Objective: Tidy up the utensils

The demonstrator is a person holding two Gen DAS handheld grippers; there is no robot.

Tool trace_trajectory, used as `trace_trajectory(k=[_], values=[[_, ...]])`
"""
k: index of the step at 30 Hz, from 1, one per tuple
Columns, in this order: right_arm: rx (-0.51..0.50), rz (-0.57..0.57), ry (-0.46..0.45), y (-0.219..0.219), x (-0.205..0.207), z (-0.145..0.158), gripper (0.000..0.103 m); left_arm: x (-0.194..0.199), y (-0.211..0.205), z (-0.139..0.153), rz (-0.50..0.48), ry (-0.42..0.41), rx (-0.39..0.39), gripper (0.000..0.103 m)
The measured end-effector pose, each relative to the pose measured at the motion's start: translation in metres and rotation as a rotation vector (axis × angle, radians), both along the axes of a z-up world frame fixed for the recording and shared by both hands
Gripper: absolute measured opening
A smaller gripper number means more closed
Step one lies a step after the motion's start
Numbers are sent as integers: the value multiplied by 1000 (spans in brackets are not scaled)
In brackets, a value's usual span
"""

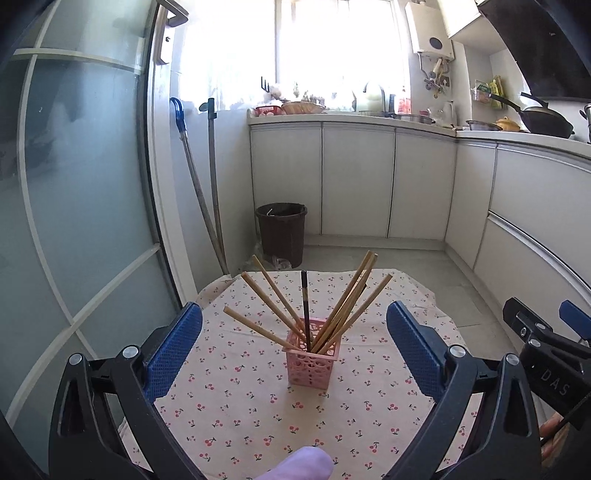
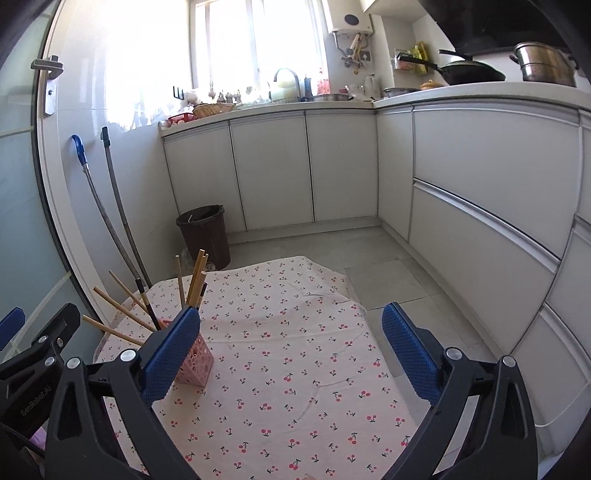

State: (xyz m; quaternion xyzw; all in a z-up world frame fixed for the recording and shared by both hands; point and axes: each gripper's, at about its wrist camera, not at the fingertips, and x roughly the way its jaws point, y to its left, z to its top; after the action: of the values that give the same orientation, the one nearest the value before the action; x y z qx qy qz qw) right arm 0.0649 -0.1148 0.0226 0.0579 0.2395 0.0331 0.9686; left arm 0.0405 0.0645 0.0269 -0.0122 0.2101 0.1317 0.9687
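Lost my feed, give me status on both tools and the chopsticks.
Left tool open, empty. Right tool open, empty. Chopsticks all standing in pink holder on cherry-print cloth. Nothing in the way.

Home kitchen. White cabinets (image 2: 273,166) run in an L under a counter (image 2: 461,94) carrying a wok (image 2: 469,72), steel pot (image 2: 546,66), kettle (image 1: 448,110) and baskets. Water heater (image 1: 430,31) on the wall by a bright window (image 2: 255,40). Brown bin (image 1: 282,232) and mop handles (image 1: 199,192) in the corner; tiled floor (image 2: 388,273).
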Motion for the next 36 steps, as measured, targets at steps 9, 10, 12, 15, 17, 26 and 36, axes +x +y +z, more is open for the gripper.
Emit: trace_trajectory(k=[9,10,12,15,17,26,36], values=[[-34,7,31,8,3,-8,96,0,2,-2,-10,18,-28,96],[-39,9,30,8,2,-9,96,0,2,-2,-12,16,-31,96],[-43,13,30,10,0,-10,96,0,2,-1,-11,14,-26,96],[-43,15,33,10,1,-10,96,-1,1,-1,-2,12,-12,96],[-44,15,35,10,1,-9,96,-1,0,-2,0,14,-6,96],[-30,19,46,6,3,-9,96,1,0,-3,3,29,-6,96],[-19,18,57,5,5,-10,96,2,2,-3,5,36,-11,96]])
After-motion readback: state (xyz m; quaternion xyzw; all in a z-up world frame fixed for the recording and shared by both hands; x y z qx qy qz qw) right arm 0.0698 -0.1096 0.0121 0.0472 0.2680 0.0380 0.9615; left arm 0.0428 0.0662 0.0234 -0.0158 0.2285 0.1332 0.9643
